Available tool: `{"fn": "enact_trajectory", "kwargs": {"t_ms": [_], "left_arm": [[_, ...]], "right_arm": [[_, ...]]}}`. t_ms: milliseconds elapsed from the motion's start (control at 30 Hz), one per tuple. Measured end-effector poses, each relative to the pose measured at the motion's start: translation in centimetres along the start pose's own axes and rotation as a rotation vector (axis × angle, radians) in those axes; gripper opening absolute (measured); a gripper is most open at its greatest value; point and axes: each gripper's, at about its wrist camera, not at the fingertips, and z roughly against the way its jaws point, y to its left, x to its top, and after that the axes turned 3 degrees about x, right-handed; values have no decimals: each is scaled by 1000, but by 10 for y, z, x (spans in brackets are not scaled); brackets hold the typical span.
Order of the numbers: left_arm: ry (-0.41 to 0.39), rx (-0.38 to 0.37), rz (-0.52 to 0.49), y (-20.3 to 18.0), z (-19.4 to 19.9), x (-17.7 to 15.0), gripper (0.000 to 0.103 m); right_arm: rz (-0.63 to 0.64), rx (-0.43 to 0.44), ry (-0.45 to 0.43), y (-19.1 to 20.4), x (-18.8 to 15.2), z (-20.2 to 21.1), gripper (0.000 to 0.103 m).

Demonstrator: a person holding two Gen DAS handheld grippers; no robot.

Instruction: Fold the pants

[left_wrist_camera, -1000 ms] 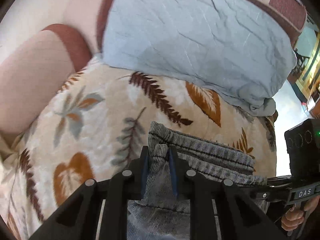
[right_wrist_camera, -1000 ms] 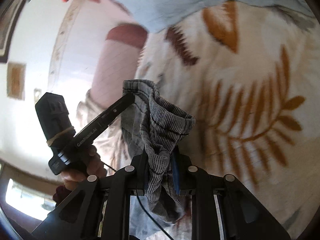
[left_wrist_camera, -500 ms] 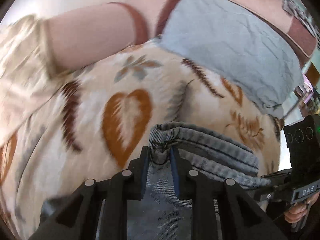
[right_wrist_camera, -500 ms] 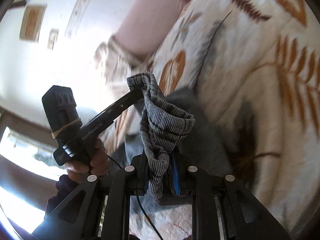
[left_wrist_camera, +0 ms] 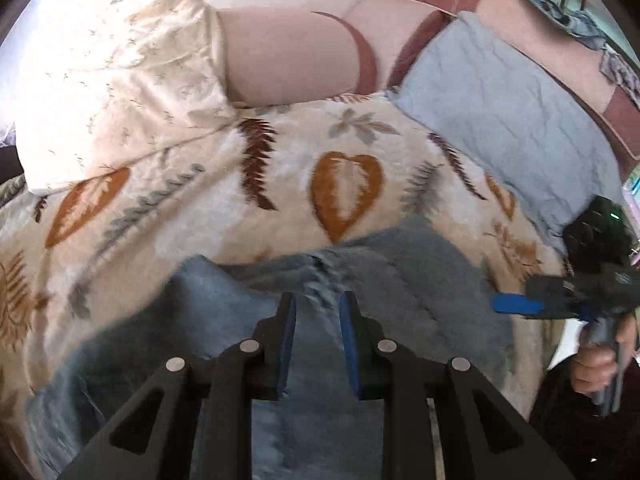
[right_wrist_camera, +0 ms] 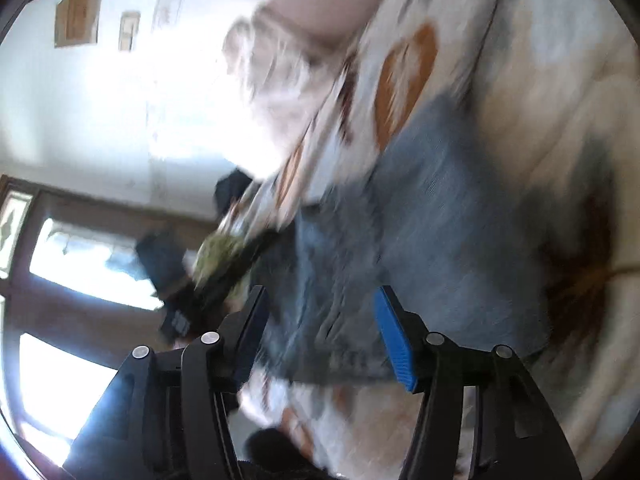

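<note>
Pants (left_wrist_camera: pixel 384 280) x1 flat, 2 tongs: left tongs (left_wrist_camera: pixel 318 304), right tongs (right_wrist_camera: pixel 320 300) apart.

Right wrist view: motion-smeared throughout.
Pants (right_wrist_camera: pixel 432 216): weave and edges unreadable, lower part cut off.
Left gripper (right_wrist_camera: pixel 188 284): a dark blur, jaws indistinguishable.

1 pants (left_wrist_camera: pixel 400 280), 2 pillows (1 cream (left_wrist_camera: pixel 116 92), 1 blue (left_wrist_camera: pixel 512 108)), 1 leaf-print blanket (left_wrist_camera: pixel 224 184), 2 tools.

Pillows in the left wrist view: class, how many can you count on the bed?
2. A cream pillow lies at the upper left; a light blue pillow leans at the upper right. Both sit beyond the pants. Others may be out of frame.
</note>
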Motion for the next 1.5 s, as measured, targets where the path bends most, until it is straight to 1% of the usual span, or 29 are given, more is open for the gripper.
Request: {"fn": "enact_trajectory", "kwargs": {"t_ms": [100,167,233,300,367,400,467,567,667,767,833,900,933,967,1000,1033,1067,1100,1133,1200,1233,1300,1400,1467,1500], "left_arm": [[-2,-21,11,-25,-1,-9,30],[-1,-51,38,-42,-5,-19,30],[3,-70,56,-54,-9,-28,30],[67,-31,43,-65,-22,-38,30],[131,-21,46,-69,-35,-52,30],[149,-5,46,-70,-38,-58,30],[136,9,26,-72,-35,-66,30],[146,22,33,-73,-30,-70,30],[149,43,7,-77,-29,-72,30],[142,47,26,-77,-31,-73,30],[125,43,66,-74,-29,-75,30],[86,39,140,-66,-21,-79,32],[55,38,181,-62,-15,-83,33],[23,49,204,-60,-6,-88,33],[-9,75,213,-60,3,-93,33],[-33,121,215,-60,12,-97,33],[-50,194,212,-59,23,-102,33],[-63,245,214,-55,31,-107,33],[-78,286,224,-50,42,-112,33],[-104,358,261,-34,64,-123,33],[-113,401,280,-25,75,-128,33],[-117,480,322,-1,92,-138,38],[-117,555,417,36,111,-156,39],[-92,581,459,54,114,-168,39],[-78,581,477,61,111,-172,39]], "right_arm": [[-29,-6,20,-5,2,-12,56],[-43,-35,38,-9,-2,-20,56],[-73,-48,32,-15,0,-21,56],[-116,-76,33,-28,4,-18,56],[-167,-100,45,-42,2,-17,54],[-180,-104,52,-45,1,-17,54],[-214,-88,76,-50,1,-16,55],[-228,-93,131,-53,-2,-18,53],[-238,-89,147,-53,-3,-19,52],[-214,-100,151,-48,-3,-22,54],[-183,-107,142,-41,-2,-22,55],[-120,-111,104,-29,-1,-19,57],[-72,-115,82,-19,-1,-17,57],[5,-127,65,-5,-2,-17,57],[40,-132,64,2,-3,-19,58],[84,-142,72,10,-7,-25,58],[103,-161,81,14,-10,-30,58],[125,-206,93,16,-13,-37,58],[152,-269,99,18,-17,-44,58],[222,-389,108,23,-24,-59,58],[259,-434,107,26,-28,-65,58],[350,-526,100,33,-37,-76,58],[439,-638,100,38,-50,-92,58],[497,-693,111,41,-58,-98,58],[516,-708,126,42,-61,-100,58]]}}
